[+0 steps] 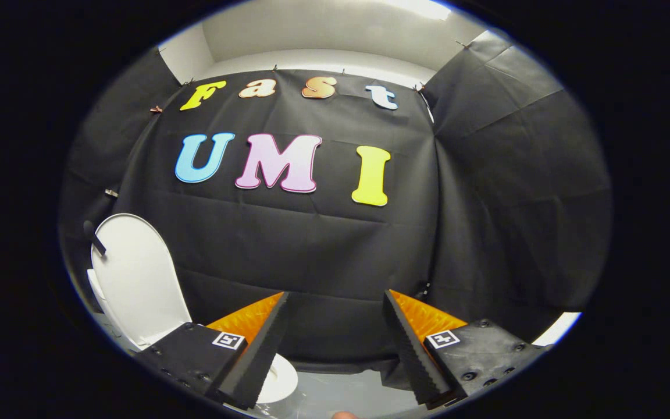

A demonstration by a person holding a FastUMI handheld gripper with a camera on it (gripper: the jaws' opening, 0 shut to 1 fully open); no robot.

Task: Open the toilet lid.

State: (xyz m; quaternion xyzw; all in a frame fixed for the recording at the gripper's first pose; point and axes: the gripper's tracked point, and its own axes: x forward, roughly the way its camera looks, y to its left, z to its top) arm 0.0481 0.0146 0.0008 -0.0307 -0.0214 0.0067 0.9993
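One toilet lid (137, 279) stands raised, leaning back toward the black cloth wall (312, 250), off to the side of and beyond one finger of the gripper (335, 343). Below it a pale curve of the toilet seat (280, 381) peeks out just past that same finger; the bowl itself is mostly hidden behind the gripper body. Judged from how it stands, the lid already looks open, so little of the task seems left.

By its look the lid is a thin, rigid plastic shell: light, stiff, smooth and rather slippery, swinging on a hinge at its lower end. It should need only a small push, and its free rounded edge, farthest from the hinge, would be the sensible place to hook or pinch it; a hard grip on the glossy face would likely slide. A dark stick-like object (94, 237) juts out beside the lid's upper edge; what it is cannot be made out.

The fingers stand well apart, holding nothing, pointed at the cloth wall with empty space between them.
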